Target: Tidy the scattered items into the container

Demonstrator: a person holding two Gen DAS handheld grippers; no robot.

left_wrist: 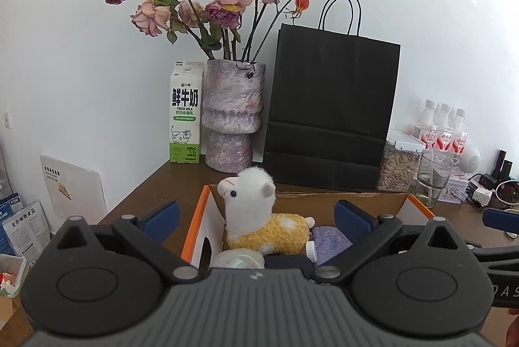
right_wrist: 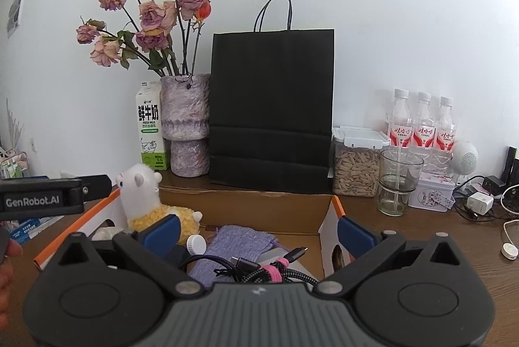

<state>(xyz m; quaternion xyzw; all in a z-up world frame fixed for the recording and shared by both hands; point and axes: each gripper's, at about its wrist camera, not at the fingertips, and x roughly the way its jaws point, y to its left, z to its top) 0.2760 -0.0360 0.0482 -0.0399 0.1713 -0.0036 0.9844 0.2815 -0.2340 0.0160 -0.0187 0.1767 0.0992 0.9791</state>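
Note:
An open cardboard box [left_wrist: 194,227] with an orange rim sits on the brown table. Inside it lie a white and yellow plush alpaca [left_wrist: 256,210], a purple knitted pouch [left_wrist: 327,236] and a white-capped bottle [left_wrist: 310,249]. My left gripper [left_wrist: 258,218] hovers open over the box's near side, with nothing between its blue pads. In the right wrist view the same box [right_wrist: 259,210] also holds a bundle of cables [right_wrist: 266,269] beside the pouch [right_wrist: 240,241] and the alpaca [right_wrist: 142,194]. My right gripper [right_wrist: 259,233] is wide open above the cables and touches none of them.
Behind the box stand a black paper bag [right_wrist: 272,106], a purple vase of dried roses [right_wrist: 186,126] and a milk carton [right_wrist: 149,129]. To the right are a seed jar [right_wrist: 356,165], a glass [right_wrist: 397,181], three bottles [right_wrist: 421,123], a tin [right_wrist: 431,191] and chargers with cables [right_wrist: 480,201].

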